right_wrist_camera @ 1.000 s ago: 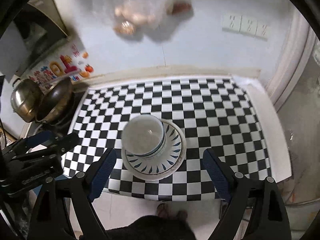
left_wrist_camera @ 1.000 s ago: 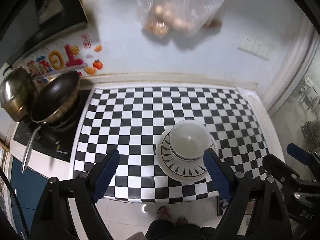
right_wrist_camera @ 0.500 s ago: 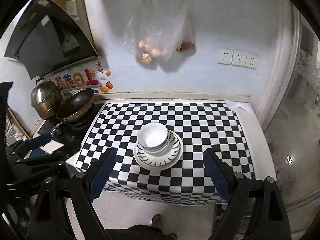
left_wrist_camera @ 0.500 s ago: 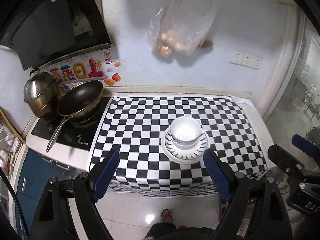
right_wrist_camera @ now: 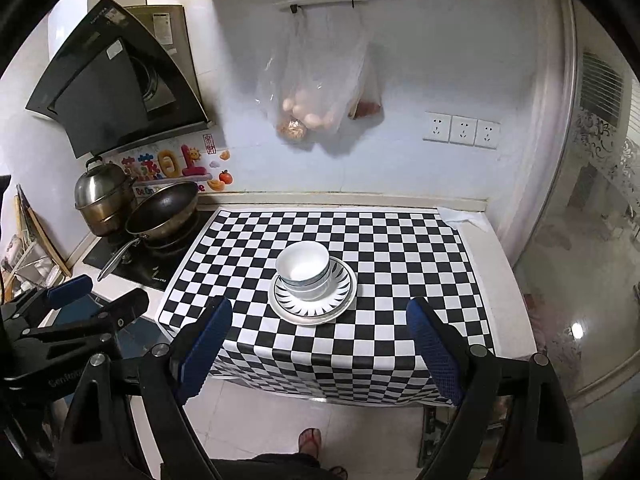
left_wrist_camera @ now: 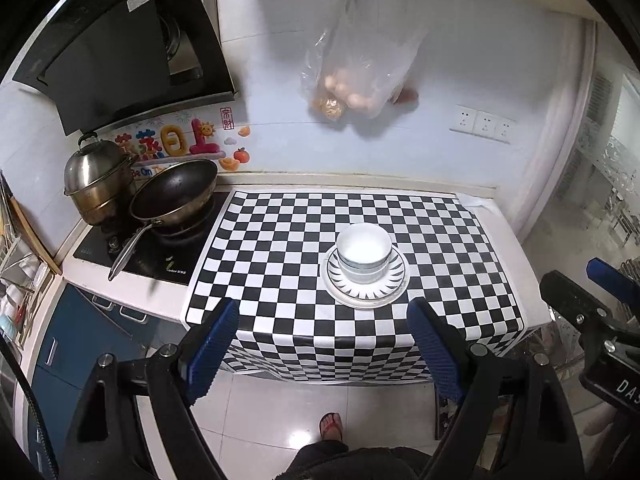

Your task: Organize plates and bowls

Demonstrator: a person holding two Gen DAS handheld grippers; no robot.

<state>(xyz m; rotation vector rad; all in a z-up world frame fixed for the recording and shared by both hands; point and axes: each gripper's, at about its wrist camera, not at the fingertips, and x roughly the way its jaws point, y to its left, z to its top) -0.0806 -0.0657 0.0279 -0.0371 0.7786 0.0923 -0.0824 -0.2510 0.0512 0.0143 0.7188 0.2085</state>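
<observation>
From the left wrist, the left gripper hangs in the air off the front edge of the counter, its ribbed blue pads spread wide with nothing between them. Beyond it a glossy black-and-white checkered cloth covers the counter and drapes over the front edge. Toward the cloth's right half, nearer the front edge than the wall, sits a round plate with dark petal-like strokes around its rim, and on it a stack of smooth white bowls with thin dark bands. Past the cloth's left edge a dark frying pan with a long metal handle rests on a black hob, a lidded steel pot behind it. A clear plastic bag of rounded pale items hangs on the wall.

From the right wrist, the right gripper likewise stands wide apart and empty, off the front edge. The plate and bowls lie near the middle of the cloth, slightly toward the front. The left gripper's black frame shows at the lower left.
</observation>
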